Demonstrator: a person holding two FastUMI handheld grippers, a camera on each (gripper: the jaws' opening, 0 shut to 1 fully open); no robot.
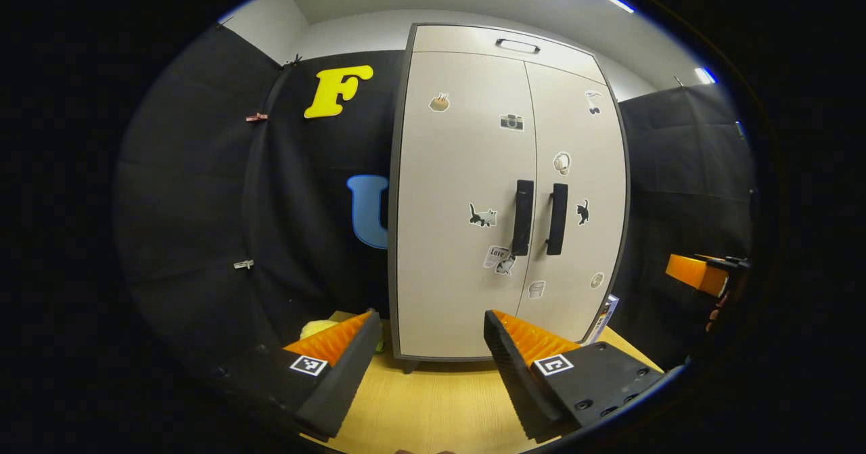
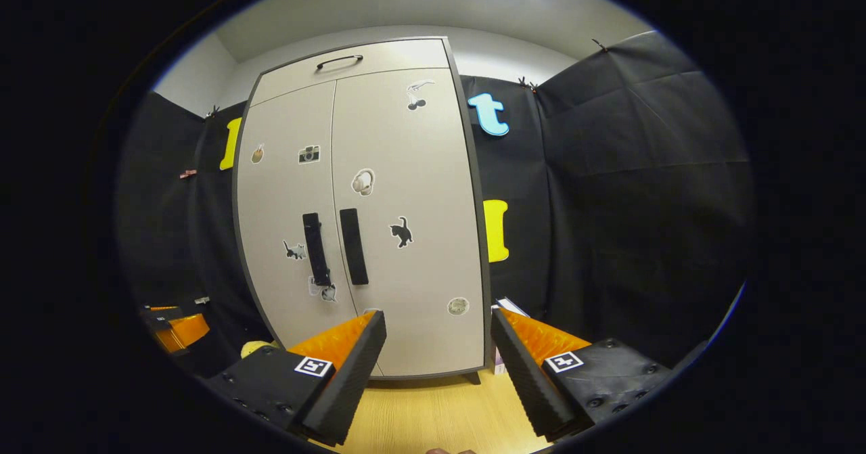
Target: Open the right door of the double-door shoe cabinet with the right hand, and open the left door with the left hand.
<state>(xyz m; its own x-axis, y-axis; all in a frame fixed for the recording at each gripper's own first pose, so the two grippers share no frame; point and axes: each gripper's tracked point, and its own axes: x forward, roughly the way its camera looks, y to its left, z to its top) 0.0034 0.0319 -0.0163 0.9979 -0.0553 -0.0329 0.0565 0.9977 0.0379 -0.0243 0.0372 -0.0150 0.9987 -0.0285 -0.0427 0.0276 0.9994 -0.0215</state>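
Observation:
A tall pale double-door shoe cabinet (image 1: 460, 170) (image 2: 406, 271) with stickers stands on a wooden table, both doors shut. Two black vertical handles sit side by side at the middle seam: the left door's handle (image 1: 521, 217) (image 2: 314, 248) and the right door's handle (image 1: 556, 218) (image 2: 354, 246). My left gripper (image 1: 429, 329) is open, well short of the cabinet and low in front of the left door. My right gripper (image 2: 438, 329) is open too, low before the right door, touching nothing. The right gripper (image 1: 700, 273) also appears at the far right of the left gripper view, and the left gripper (image 2: 172, 329) at the far left of the right gripper view.
A wooden tabletop (image 1: 440, 400) (image 2: 440, 413) runs up to the cabinet's feet. A yellow soft object (image 1: 318, 327) (image 2: 256, 349) lies left of the cabinet. A small printed item (image 1: 607, 315) (image 2: 509, 307) leans at the cabinet's right side. Black cloth walls surround the booth.

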